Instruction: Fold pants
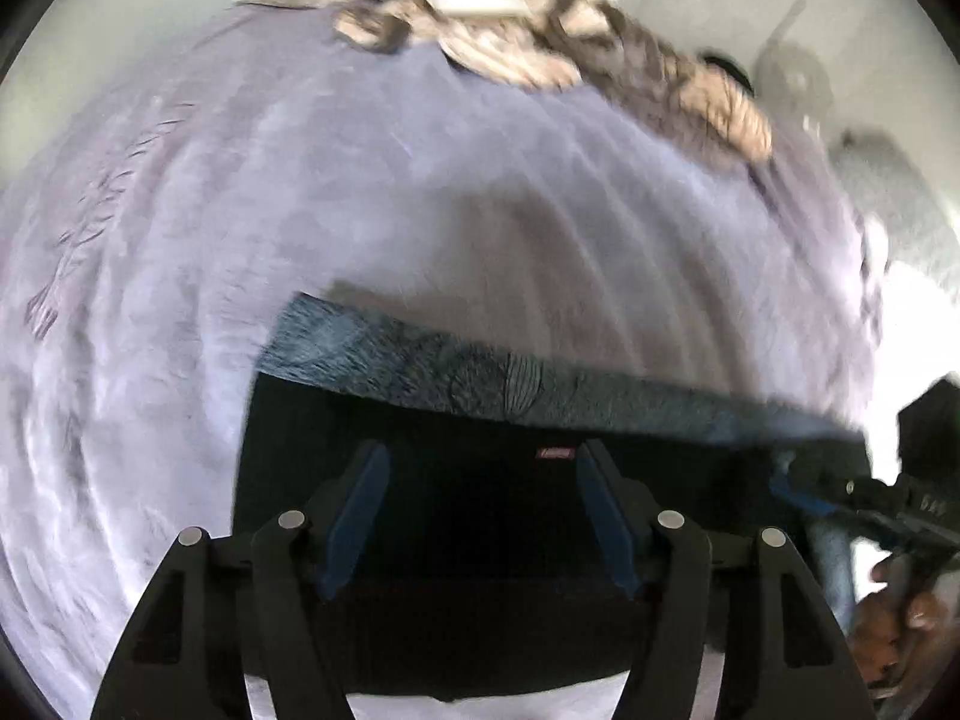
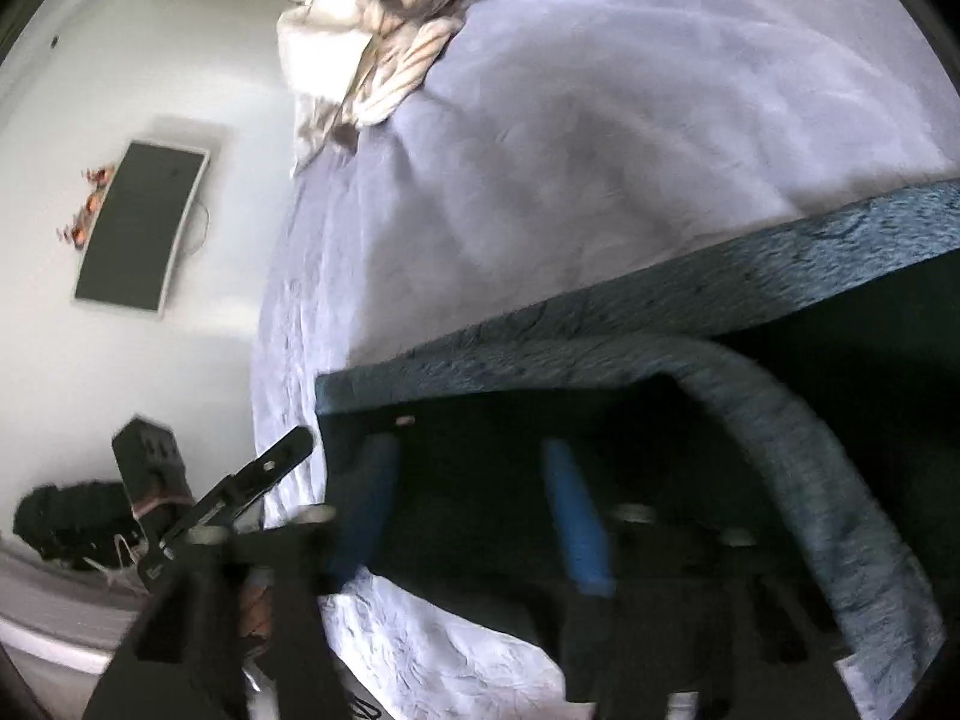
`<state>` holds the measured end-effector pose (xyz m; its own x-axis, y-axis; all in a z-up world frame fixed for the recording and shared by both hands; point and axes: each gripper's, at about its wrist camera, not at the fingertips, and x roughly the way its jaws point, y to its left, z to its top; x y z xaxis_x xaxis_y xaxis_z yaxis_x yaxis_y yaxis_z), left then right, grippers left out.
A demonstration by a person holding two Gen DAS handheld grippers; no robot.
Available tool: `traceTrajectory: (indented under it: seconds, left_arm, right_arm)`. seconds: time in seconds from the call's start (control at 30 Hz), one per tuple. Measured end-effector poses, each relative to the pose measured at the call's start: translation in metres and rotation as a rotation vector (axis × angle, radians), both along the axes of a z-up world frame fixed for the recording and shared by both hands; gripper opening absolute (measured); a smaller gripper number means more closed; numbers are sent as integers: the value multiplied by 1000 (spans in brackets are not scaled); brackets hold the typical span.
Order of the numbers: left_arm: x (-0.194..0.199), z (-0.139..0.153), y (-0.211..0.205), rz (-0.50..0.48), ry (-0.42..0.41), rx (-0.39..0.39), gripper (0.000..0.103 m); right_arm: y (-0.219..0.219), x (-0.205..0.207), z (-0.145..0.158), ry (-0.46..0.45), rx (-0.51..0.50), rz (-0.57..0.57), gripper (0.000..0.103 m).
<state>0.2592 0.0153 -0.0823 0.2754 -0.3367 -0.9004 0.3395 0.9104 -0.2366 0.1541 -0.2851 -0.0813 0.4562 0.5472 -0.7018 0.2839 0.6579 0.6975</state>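
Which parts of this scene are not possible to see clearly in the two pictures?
- Pants, left wrist view: the near part is hidden behind the left gripper; the dark cloth shows no seams.
- Pants, right wrist view: cut off by the right edge, and blurred.
- Small red label: too small to read.
- Crumpled bedding at the far end of the bed: blurred.
- Right gripper: blurred, so contact with the cloth is unclear.

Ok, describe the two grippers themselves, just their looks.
The left gripper has a black angular linkage frame with round silver pivot pins and two flat blue fingers. The right gripper looks the same: black frame, blue fingers, though it is blurred. No cables or sleeves can be made out.
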Motion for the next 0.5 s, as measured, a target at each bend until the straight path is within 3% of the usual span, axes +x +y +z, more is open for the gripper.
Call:
traceTrajectory:
  seconds: [0.1,0.17,0.2,0.3,0.37,0.4,0.43,0.5]
  left_arm:
    - [12,-29,-21,-2,9,111,66]
    - [18,-39,-28,10,2,153,66]
    - [18,-36,-31,8,1,162,66]
    - [7,-18,-41,-96,-1,148,66]
    - [-9,-5,-56,-210,-2,120,66]
    - [-16,0,-66,-257,1,101,66]
    - [-30,8,-83,-319,18,63,66]
    - [-51,14,-110,-402,64,-5,66]
  right_arm:
    - [17,22,-22,83,-98,43,37]
    - [8,35,-39,158,-241,1,32]
    - [-3,35,-39,153,-230,-43,27]
    - [-41,3,-15,89,-89,-215,33]
    - [-62,-34,11,37,-64,-250,52]
    - [-69,-53,21,22,-70,-264,66]
    - [-79,-80,32,14,-83,-288,71]
    - [-99,-137,42,42,-91,-373,71]
